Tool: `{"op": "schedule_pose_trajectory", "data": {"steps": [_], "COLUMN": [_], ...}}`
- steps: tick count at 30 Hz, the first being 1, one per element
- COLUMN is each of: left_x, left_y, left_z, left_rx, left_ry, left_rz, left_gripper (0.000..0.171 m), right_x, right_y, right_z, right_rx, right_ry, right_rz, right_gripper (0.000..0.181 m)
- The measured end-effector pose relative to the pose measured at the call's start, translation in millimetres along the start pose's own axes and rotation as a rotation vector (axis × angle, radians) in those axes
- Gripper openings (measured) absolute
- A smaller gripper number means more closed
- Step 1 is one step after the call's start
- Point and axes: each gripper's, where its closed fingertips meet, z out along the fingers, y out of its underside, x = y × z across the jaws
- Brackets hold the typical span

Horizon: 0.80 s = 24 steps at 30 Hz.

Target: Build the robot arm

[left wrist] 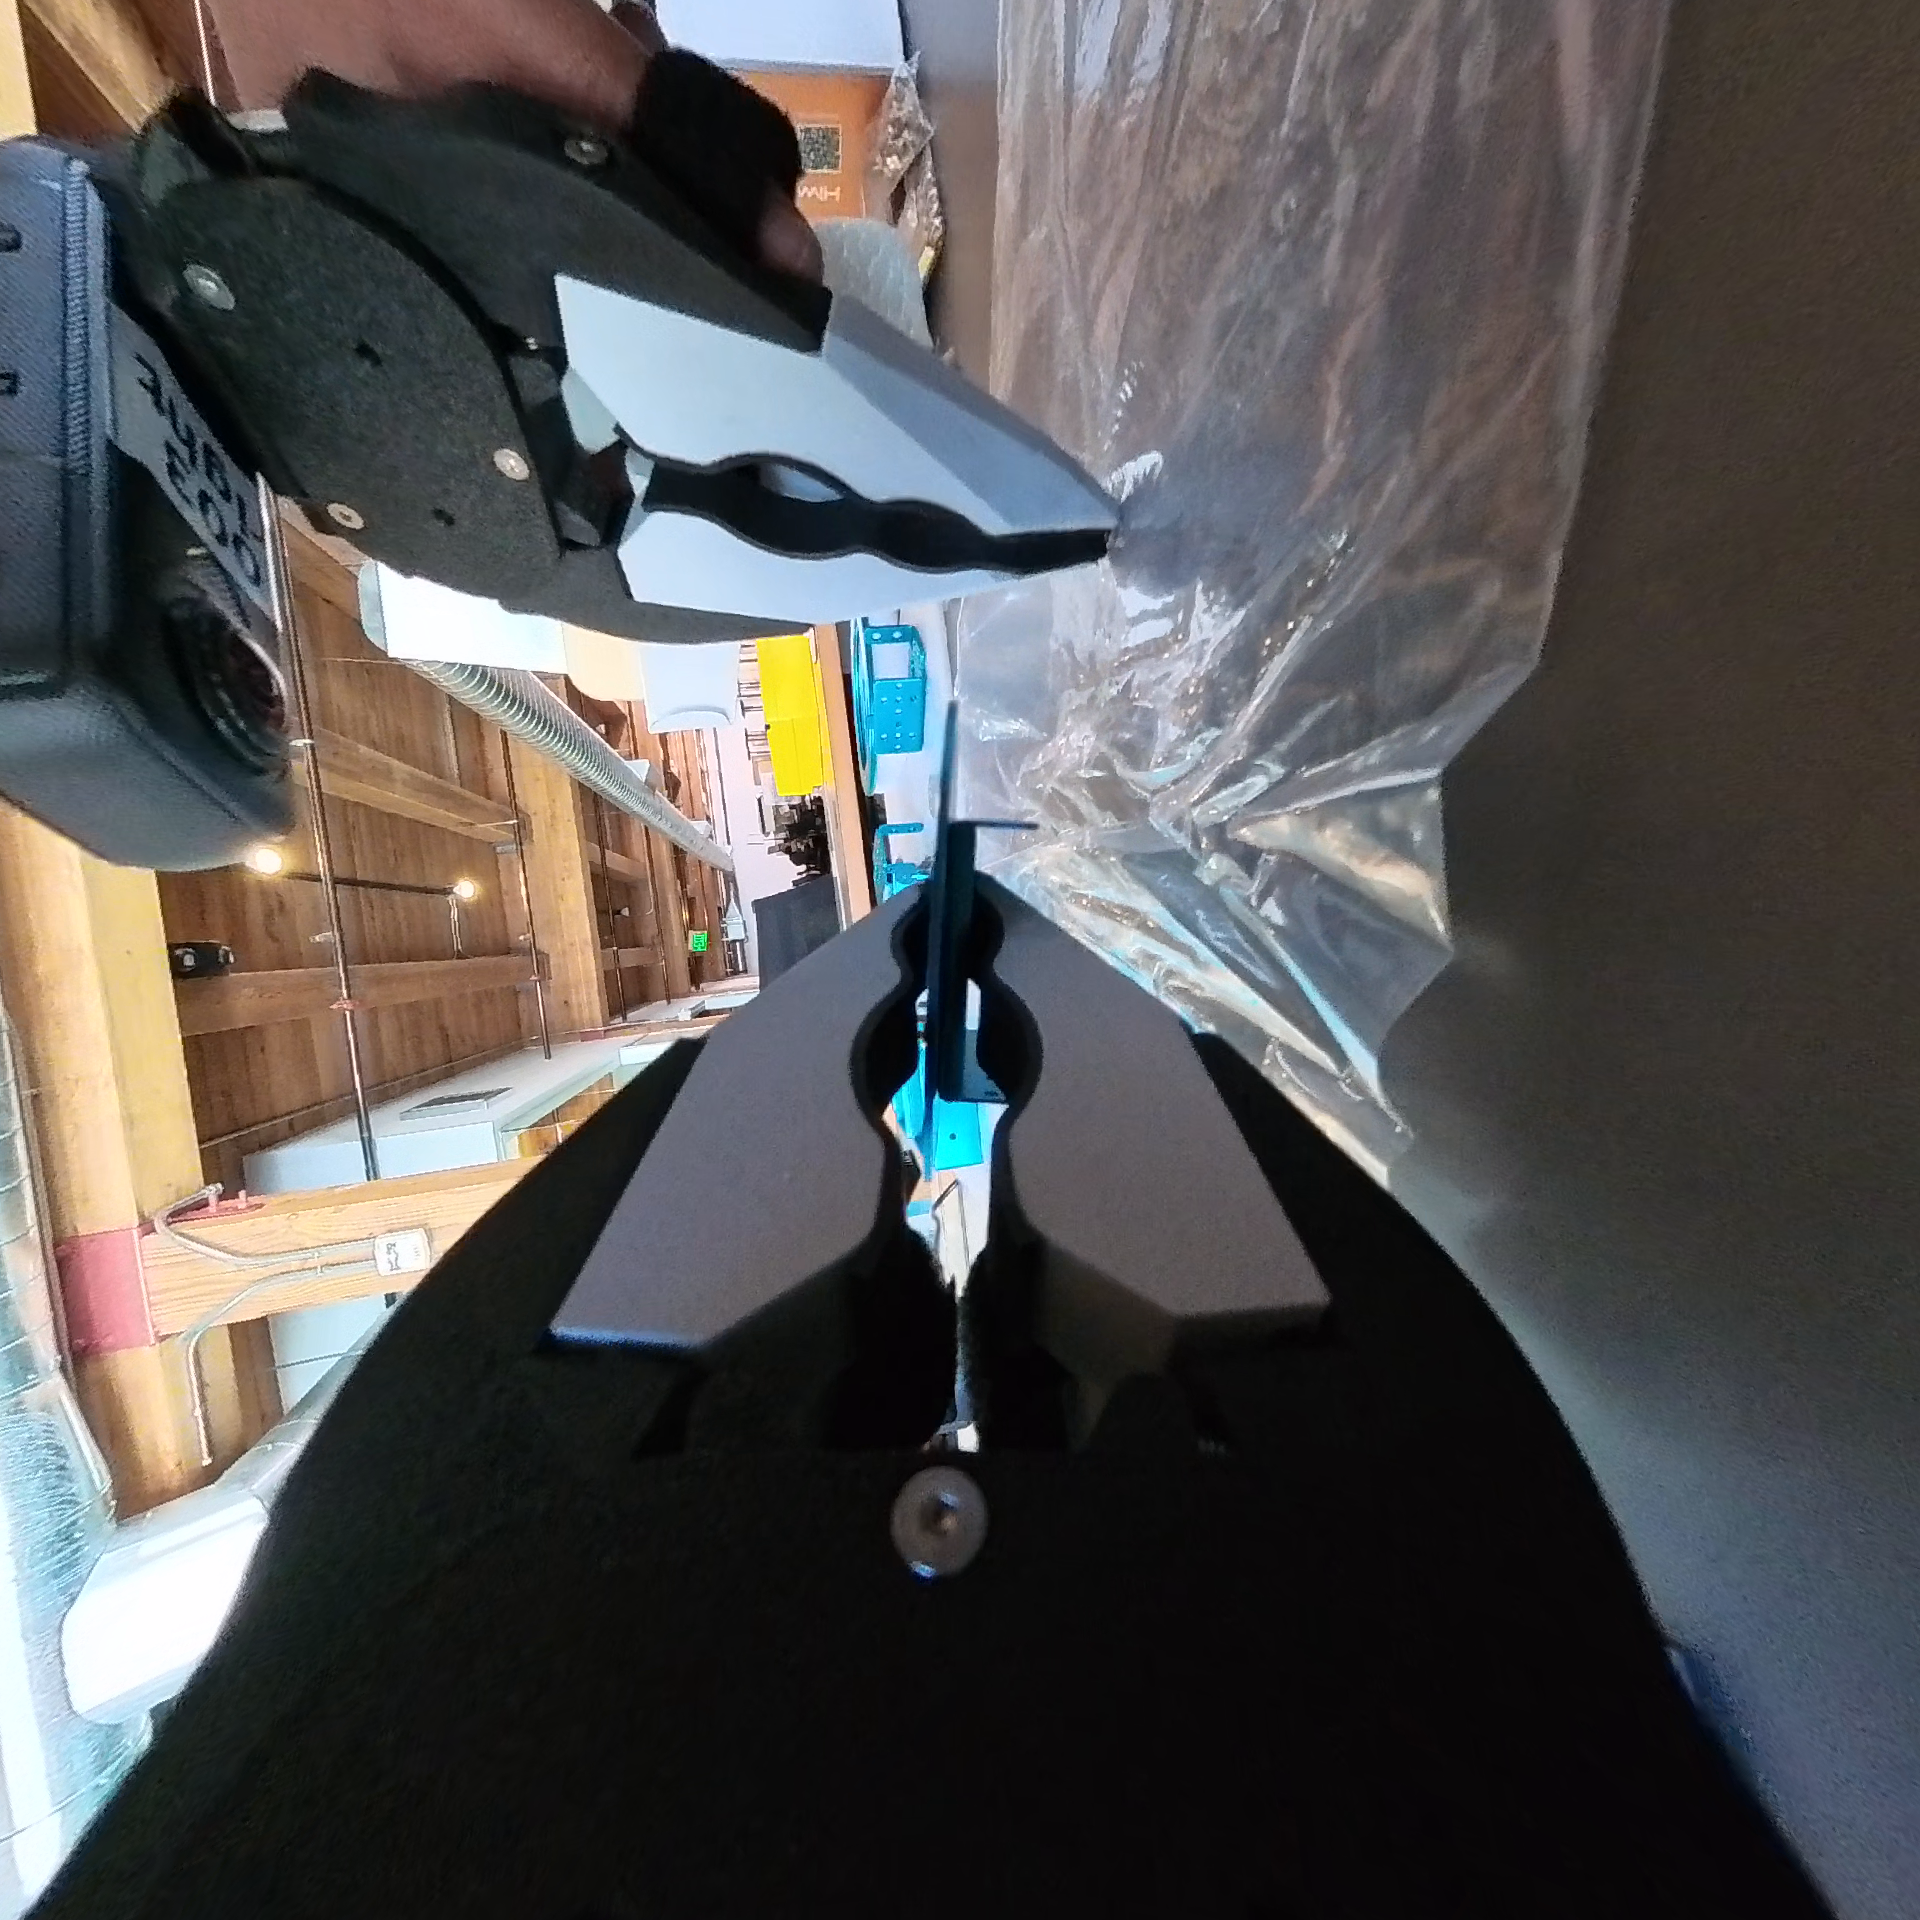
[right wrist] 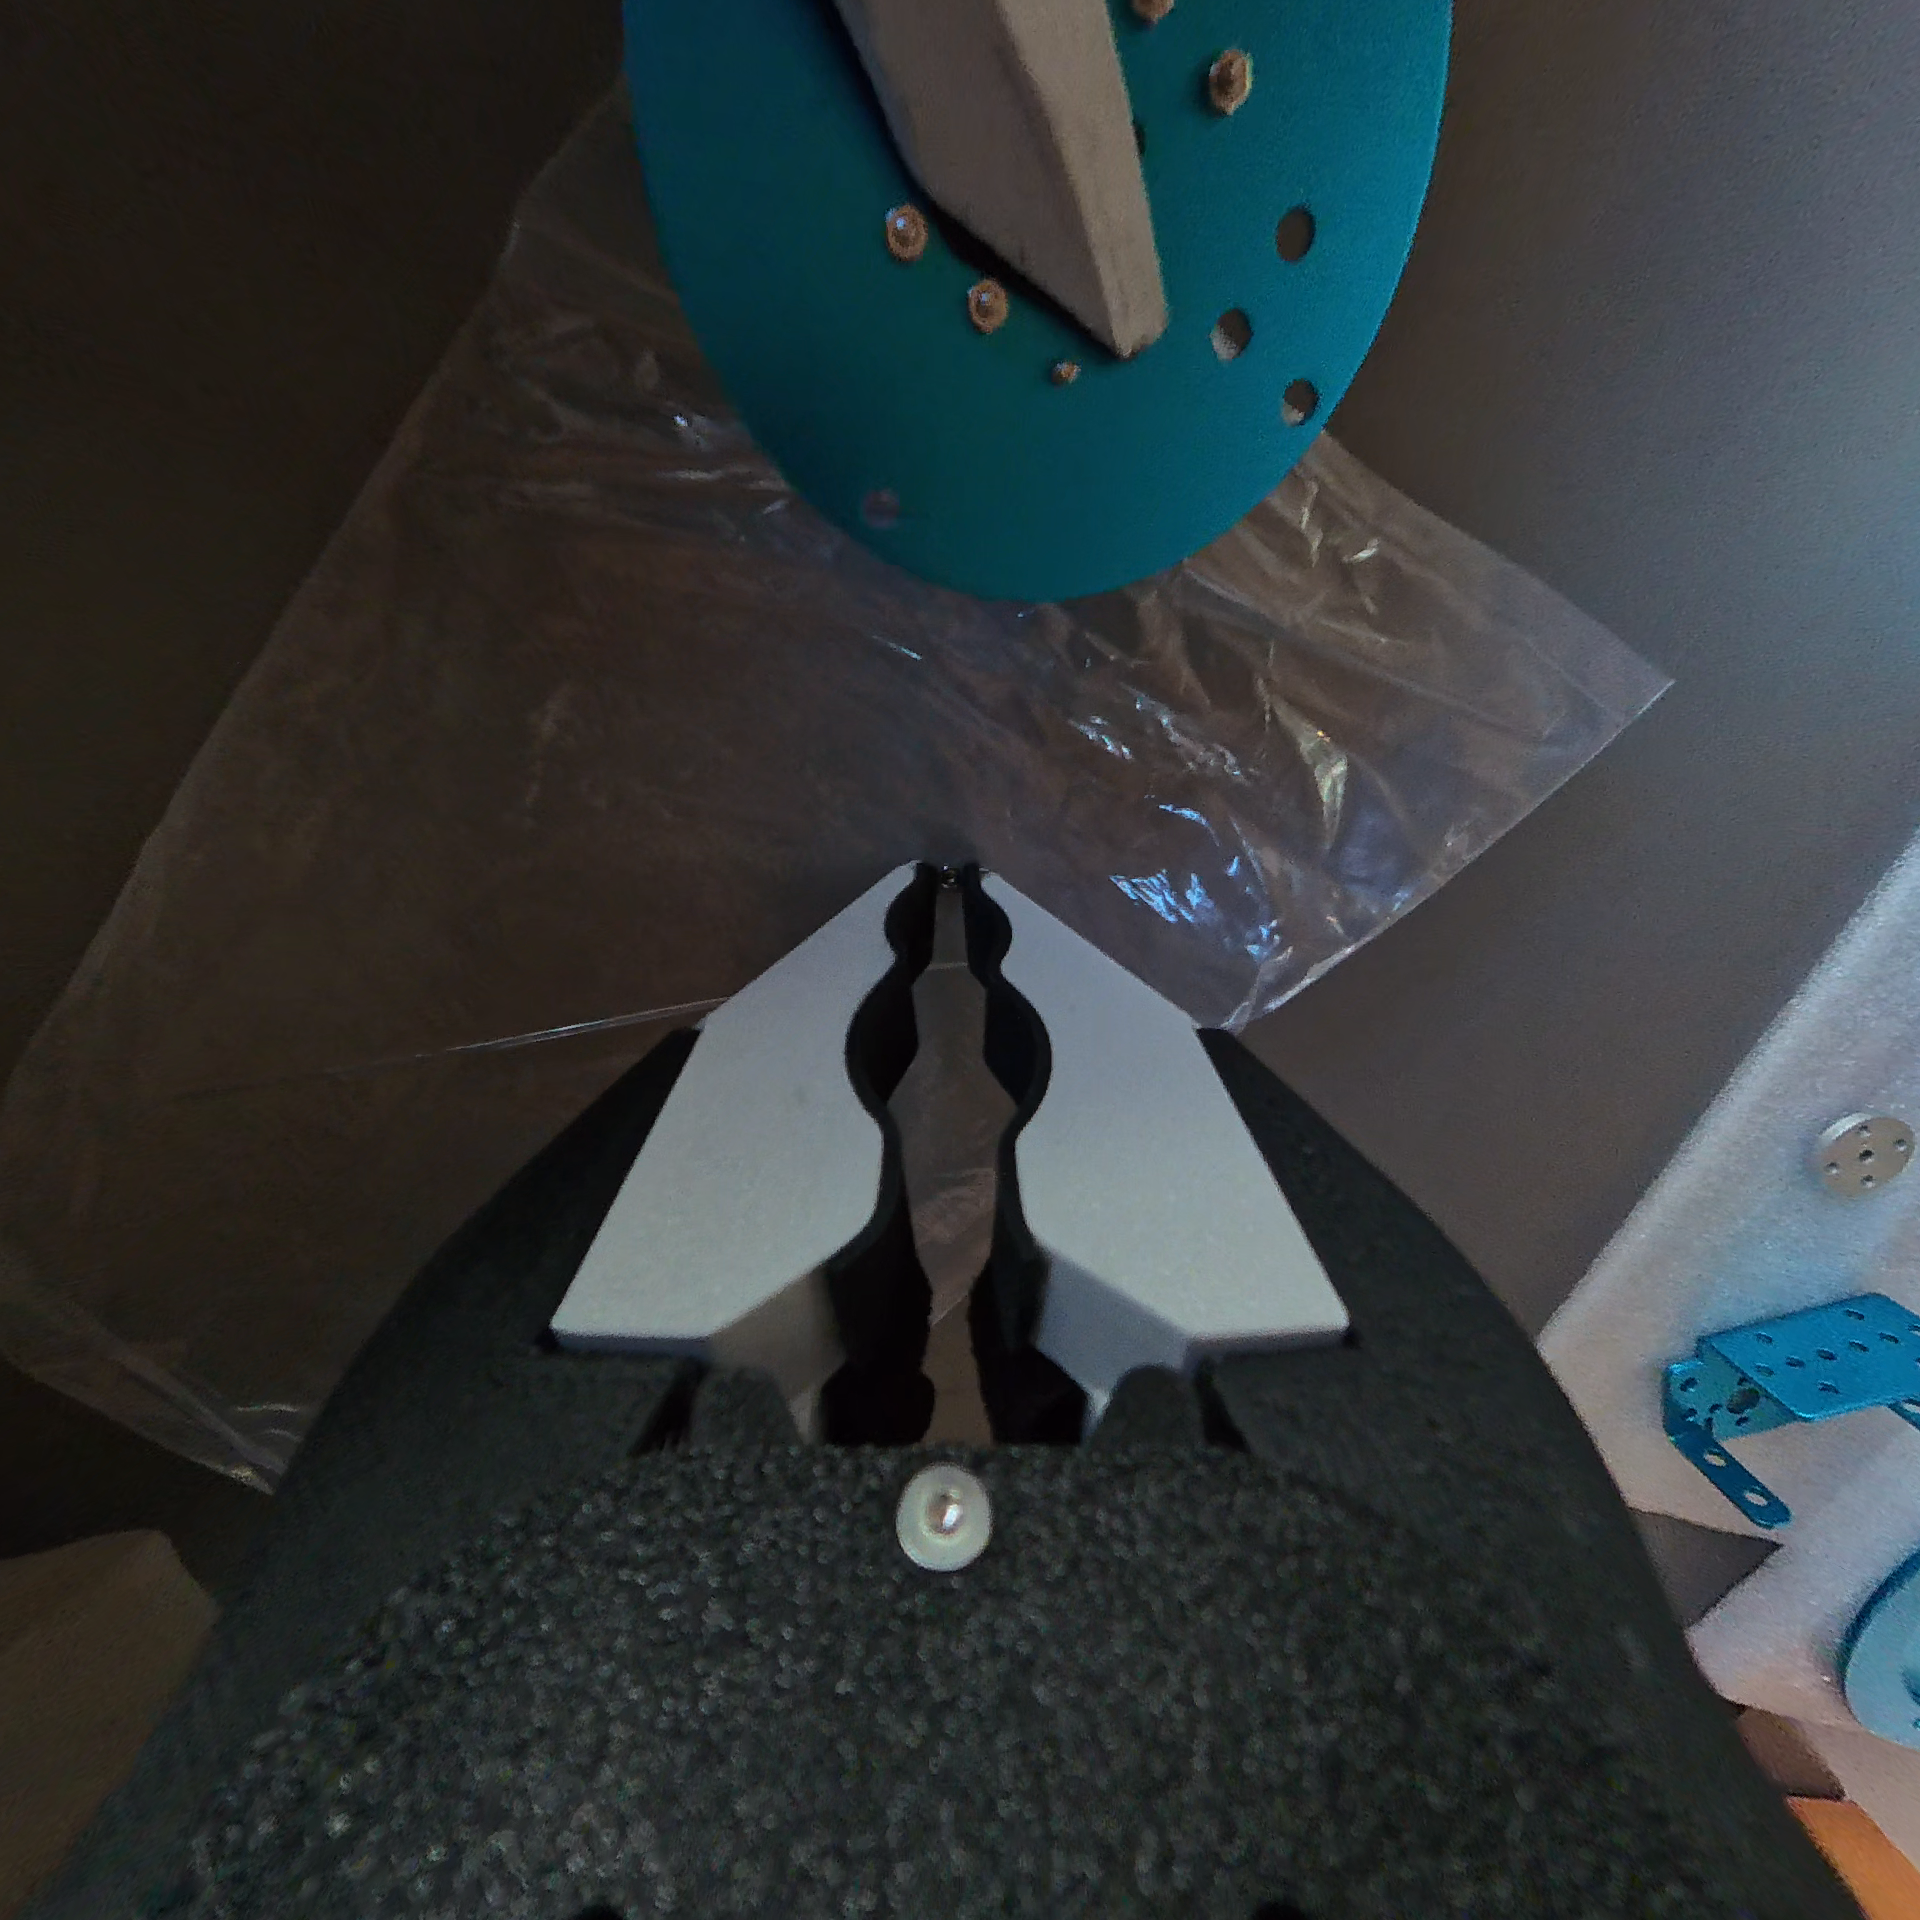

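Observation:
My left gripper [left wrist: 951, 896] is shut on a teal round plate with holes [left wrist: 958, 862], seen edge-on here. In the right wrist view the plate [right wrist: 987, 468] hangs above a clear plastic bag [right wrist: 727, 675], with one left finger [right wrist: 1039, 156] lying across its face. My right gripper [right wrist: 945, 873] is shut on the edge of the bag. In the left wrist view the right gripper [left wrist: 1107, 530] pinches the bag [left wrist: 1247, 416] and lifts its edge off the grey table [left wrist: 1714, 623]. The plate is just beside the lifted part of the bag.
A white foam sheet [right wrist: 1714, 1195] at the right holds a blue bracket [right wrist: 1808, 1392], a silver hub [right wrist: 1865, 1153] and a blue disc [right wrist: 1881, 1662]. More blue parts [left wrist: 888, 686] and yellow boxes [left wrist: 790, 707] stand at the table's far end. One gripper's finger ends stand about 8 cm off the other's.

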Motion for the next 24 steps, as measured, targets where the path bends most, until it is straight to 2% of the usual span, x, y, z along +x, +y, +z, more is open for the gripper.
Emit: {"op": "schedule_pose_trajectory", "data": {"steps": [7,13,18,24], "left_x": [-1.5,3.7,3.3,4.4], "left_y": [-3.4,-6.4,-5.4,-6.2], "left_z": [-0.9,0.4,0.3,0.4], "left_rx": [0.007,0.014,0.011,0.013], "left_ry": [-0.011,0.007,0.008,0.013], "left_rz": [0.006,0.011,0.007,0.005], "left_gripper": [0.001,0.001,0.001,0.001], "right_x": [2.6,4.2,0.5,-0.8], "right_y": [1.0,-14.0,-0.1,-1.3], "right_z": [-1.1,-22.5,-9.2,-3.2], "right_rx": [0.015,0.077,0.027,0.02], "right_ry": [0.031,0.066,0.028,0.018], "right_rz": [-0.01,-0.021,0.035,0.032], "right_gripper": [0.002,0.0,0.009,0.006]}}
